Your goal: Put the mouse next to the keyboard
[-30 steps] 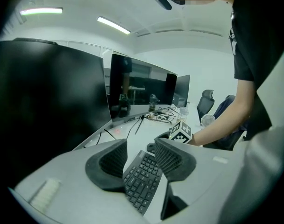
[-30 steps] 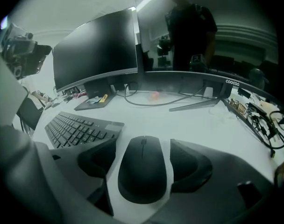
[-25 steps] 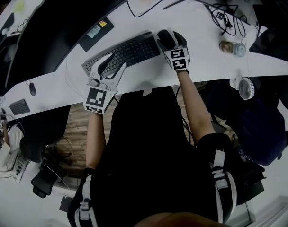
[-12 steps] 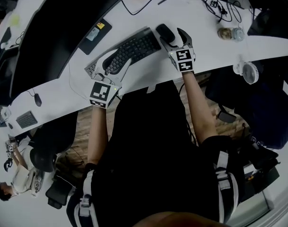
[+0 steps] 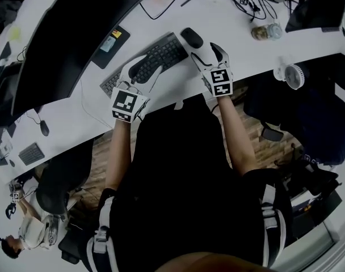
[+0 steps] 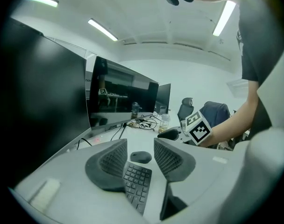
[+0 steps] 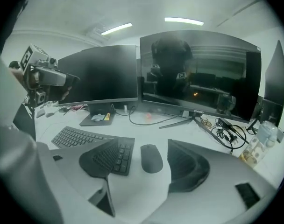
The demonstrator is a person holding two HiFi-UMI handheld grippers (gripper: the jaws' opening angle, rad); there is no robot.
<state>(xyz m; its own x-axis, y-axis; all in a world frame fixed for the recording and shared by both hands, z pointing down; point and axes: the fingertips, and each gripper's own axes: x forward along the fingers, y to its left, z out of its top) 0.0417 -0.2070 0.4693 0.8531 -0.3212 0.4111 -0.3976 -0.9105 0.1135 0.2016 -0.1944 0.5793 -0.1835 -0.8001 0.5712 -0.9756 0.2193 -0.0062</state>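
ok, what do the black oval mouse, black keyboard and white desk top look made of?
Black oval mouse: likely matte plastic; smooth shell, only a dull sheen.
Black keyboard: probably matte plastic, low flat keys, no glare.
White desk top: looks like smooth laminate, even white, faint reflections; core not visible.

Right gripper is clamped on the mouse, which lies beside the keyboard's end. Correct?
Not clamped. The right gripper's jaws stand apart, having just closed a little, with nothing pressed between them; the mouse lies free on the desk beside the keyboard's end, as the right gripper view shows.
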